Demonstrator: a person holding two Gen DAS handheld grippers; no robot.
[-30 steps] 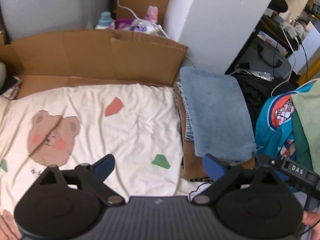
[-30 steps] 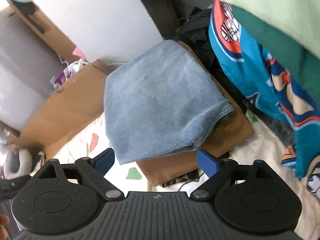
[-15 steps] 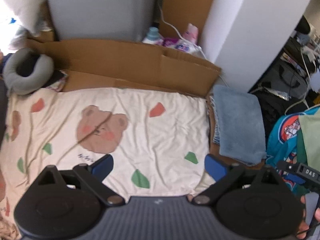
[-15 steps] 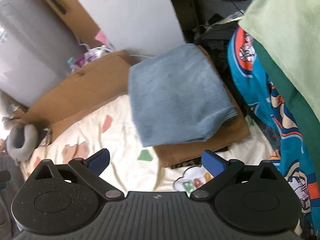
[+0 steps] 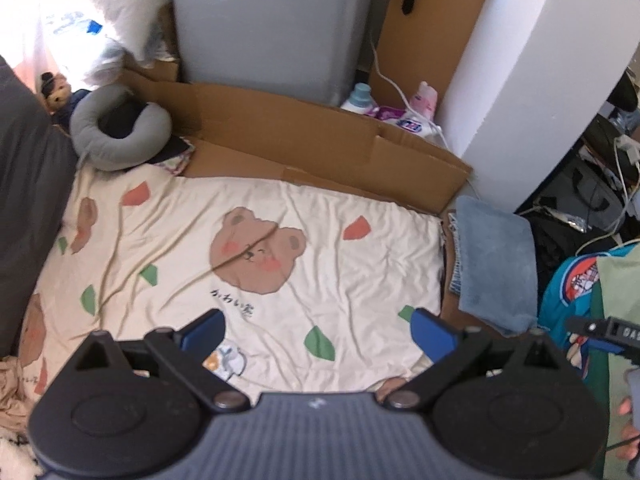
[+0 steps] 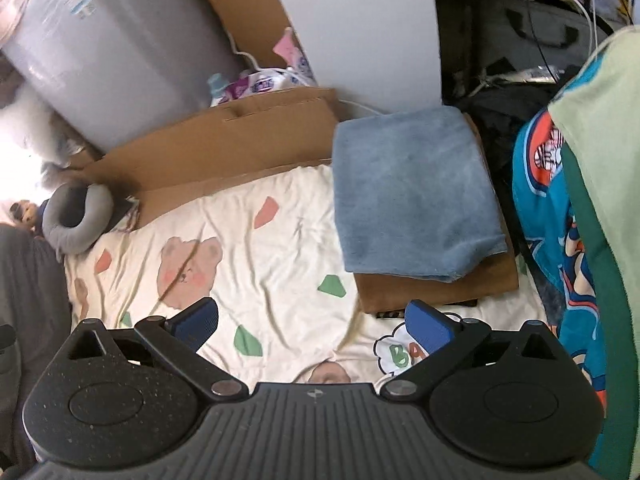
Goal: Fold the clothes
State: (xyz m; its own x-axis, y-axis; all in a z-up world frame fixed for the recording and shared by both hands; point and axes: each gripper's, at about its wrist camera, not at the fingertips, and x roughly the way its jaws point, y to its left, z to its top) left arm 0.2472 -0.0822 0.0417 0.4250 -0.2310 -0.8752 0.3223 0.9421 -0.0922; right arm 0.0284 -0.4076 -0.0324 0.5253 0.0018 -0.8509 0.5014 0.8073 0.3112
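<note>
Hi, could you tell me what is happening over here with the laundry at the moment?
A person is folding clothes with a handheld claw in each hand. Right now the left claw and the right claw are both open and empty, held above the bear-print sheet. A folded blue towel lies on a folded brown garment at the sheet's edge. Unfolded clothes, including a teal printed garment, hang to the right. No item is being handled at this instant.

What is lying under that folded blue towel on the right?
The folded blue towel rests on a brown folded cloth, whose front and right edges stick out. A dark patterned strip peeks out beneath that. How much else is stacked below is covered.
</note>
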